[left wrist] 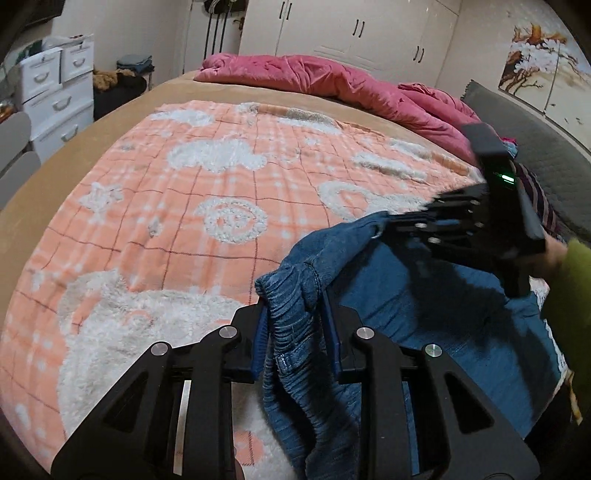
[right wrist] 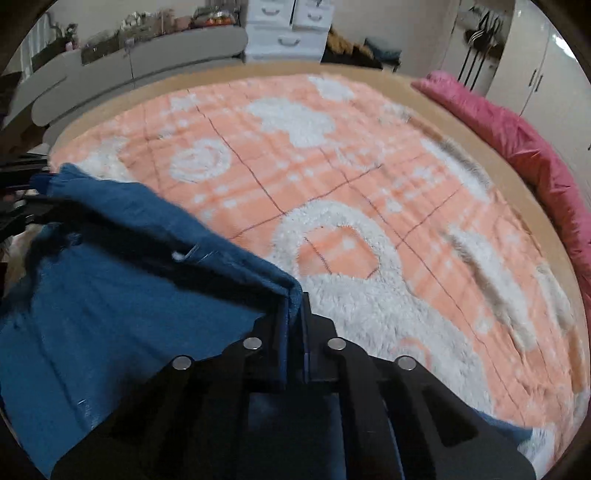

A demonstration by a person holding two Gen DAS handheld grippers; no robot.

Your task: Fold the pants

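- The left gripper (left wrist: 295,325) has its jaws pressed in on a bunched, ribbed part of the blue pants (left wrist: 424,306), which looks like the elastic waistband; the cloth fills the narrow gap and hangs down below the fingers.
- The right gripper (right wrist: 294,314) is nearly closed, with a folded edge of the pants (right wrist: 110,295) pinched between its blue pads (right wrist: 282,332).
- In the left wrist view the right gripper (left wrist: 391,218) reaches in from the right and meets the far corner of the pants; a green sleeve (left wrist: 569,295) shows behind it.
- The pants are stretched between the two grippers at the near side of the bed, above the orange and white blanket (left wrist: 177,206).
- The blanket (right wrist: 369,184) covers most of the bed, with a tan sheet (left wrist: 110,122) showing around it.
- A pink quilt (left wrist: 332,81) lies bundled along the far edge.
- White drawers (left wrist: 55,92) stand at the far left, white wardrobes (left wrist: 351,33) beyond the bed.
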